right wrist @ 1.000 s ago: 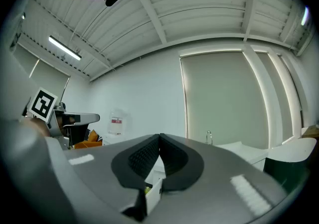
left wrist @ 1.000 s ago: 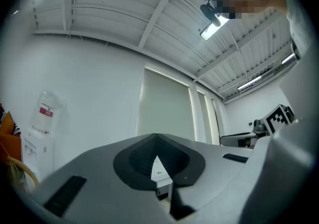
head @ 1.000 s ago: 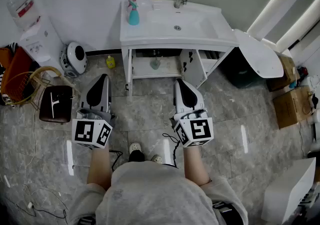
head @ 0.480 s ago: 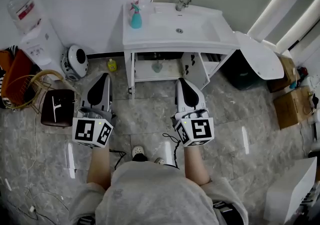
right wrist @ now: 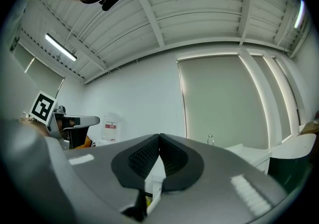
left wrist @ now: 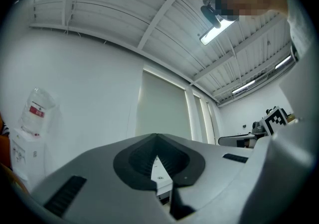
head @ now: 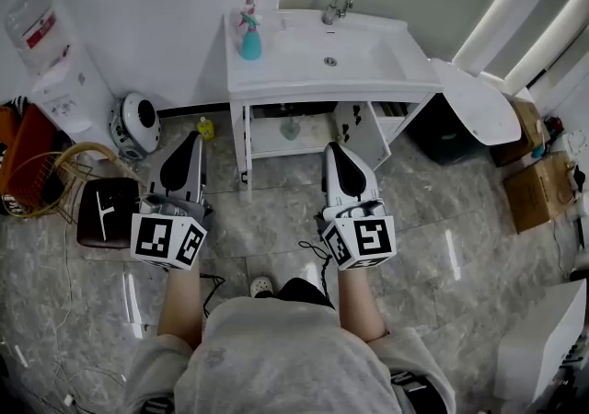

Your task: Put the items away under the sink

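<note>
As fingers (left wrist: 138,161) touch, only head view shows the spray bottle (head: 248,32).

White sink counter (head: 386,67) is carrying 1 teal spray bottle (head: 249,38), standing upright at its back-left corner, w/ faucet (head: 337,5) rising at the back edge. Grey tiled floor (head: 276,210) is bearing 1 small yellow bottle (head: 203,128), near the cabinet (head: 239,132) & just beside a round white appliance (head: 138,117).
</note>
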Demonstrator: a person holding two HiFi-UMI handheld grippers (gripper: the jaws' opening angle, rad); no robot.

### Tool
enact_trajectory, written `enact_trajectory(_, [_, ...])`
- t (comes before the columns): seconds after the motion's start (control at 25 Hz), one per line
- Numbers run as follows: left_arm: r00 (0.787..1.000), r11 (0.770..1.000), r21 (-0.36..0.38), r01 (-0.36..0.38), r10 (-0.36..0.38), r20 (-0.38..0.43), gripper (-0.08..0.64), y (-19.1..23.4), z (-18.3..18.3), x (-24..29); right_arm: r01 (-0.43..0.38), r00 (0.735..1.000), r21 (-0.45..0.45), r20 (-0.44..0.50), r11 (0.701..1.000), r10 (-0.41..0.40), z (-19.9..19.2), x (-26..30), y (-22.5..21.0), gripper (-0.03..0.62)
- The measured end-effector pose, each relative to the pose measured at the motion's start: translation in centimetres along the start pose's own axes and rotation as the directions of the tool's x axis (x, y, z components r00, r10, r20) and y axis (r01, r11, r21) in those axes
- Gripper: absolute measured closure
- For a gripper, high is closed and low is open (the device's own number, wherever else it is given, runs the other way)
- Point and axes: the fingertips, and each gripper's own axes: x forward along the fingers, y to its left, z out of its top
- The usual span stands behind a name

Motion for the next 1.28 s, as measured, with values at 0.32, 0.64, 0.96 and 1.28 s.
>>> enact_trajectory(0.32, [0.999,0.999,-0.028,0.031,-0.031,-0.014,0.552,1.3,-1.5,2.6,0.025,0.999,0.005,-0.021,1.000,-0.025,-1.4,1.8,-0.7,0.581])
enact_trajectory(0.64, [1.000,1.000,-0.015,0.003,-0.004,-0.006,0.552,3.8,-2.6,7.5,-0.008,1.000,0.010,-0.013,1.000,0.008,-2.7,7.7,-3.3,0.581])
enact_trajectory(0.96, [0.998,0.998,0.001,-0.064,0.064,0.007,0.552,7.5,-3.2,15.5,-0.074,0.997,0.022,-0.003,0.997,0.074,-3.2,17.0,-7.5,0.581])
enact_trajectory(1.28, [0.992,0.992,0.018,-0.127,0.127,0.021,0.552,10.5,-4.0,23.1,-0.153,0.988,0.022,0.005,0.988,0.153,-3.6,25.9,-11.5,0.581])
